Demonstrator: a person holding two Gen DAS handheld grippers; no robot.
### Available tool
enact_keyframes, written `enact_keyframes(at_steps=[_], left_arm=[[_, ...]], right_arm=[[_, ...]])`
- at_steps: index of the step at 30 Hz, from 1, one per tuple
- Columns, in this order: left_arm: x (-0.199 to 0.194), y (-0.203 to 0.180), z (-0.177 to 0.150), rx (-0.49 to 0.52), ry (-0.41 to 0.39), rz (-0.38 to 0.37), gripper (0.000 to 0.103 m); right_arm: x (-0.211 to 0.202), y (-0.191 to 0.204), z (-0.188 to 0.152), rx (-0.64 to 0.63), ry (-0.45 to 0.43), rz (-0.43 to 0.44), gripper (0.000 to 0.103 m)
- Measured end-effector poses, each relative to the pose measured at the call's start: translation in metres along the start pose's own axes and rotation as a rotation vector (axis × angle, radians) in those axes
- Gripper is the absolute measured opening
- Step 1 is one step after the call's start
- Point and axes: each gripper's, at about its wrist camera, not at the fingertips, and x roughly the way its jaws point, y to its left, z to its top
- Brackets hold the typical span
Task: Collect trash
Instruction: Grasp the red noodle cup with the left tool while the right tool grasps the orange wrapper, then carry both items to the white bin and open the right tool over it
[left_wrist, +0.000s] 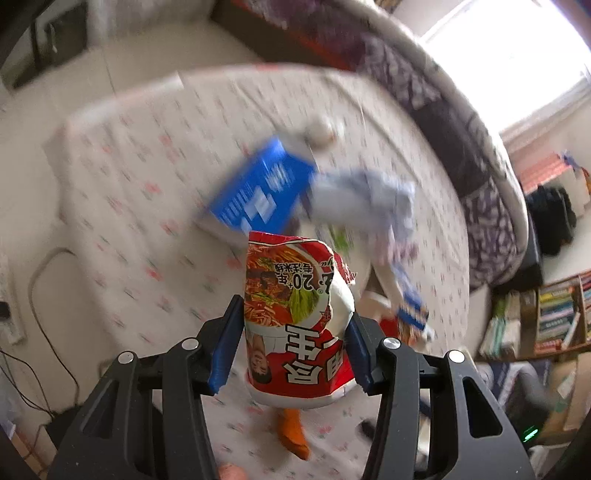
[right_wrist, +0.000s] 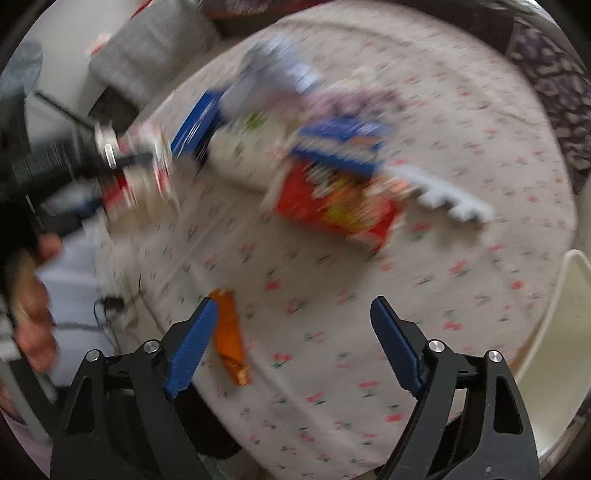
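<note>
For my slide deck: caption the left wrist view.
Left gripper clamps a crumpled red noodle cup above the floral tablecloth.

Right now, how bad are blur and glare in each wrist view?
Left wrist view: the noodle cup held in the left tongs is sharp, while the blue box and bed behind are motion-smeared; the window at top right is blown out. Right wrist view: nearly everything is smeared, including the red packet; only the open right tongs look crisp.

Below me a floral sheet (left_wrist: 140, 192), a purple patterned blanket (left_wrist: 480, 206) along its far edge, bookshelves (left_wrist: 554, 314) at my right, cables (left_wrist: 40, 295) at my left
</note>
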Motion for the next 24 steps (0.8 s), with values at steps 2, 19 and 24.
enact_keyframes(at_steps=[2, 19, 24], left_arm=[[-0.006, 0.004, 0.007, -0.017, -0.038, 0.013, 0.051], [-0.016, 0.023, 0.009, -0.053, -0.074, 0.012, 0.051], [-0.023, 0.011, 0.008, -0.005, -0.127, 0.017, 0.051]], right_arm=[[0.013, 0.017, -0.003, -0.041, 0.031, 0.007, 0.079], [0.038, 0.06, 0.011, -0.169, 0.004, -0.101, 0.02], [-0.001, 0.041, 0.028, -0.117, -0.138, -0.082, 0.02]])
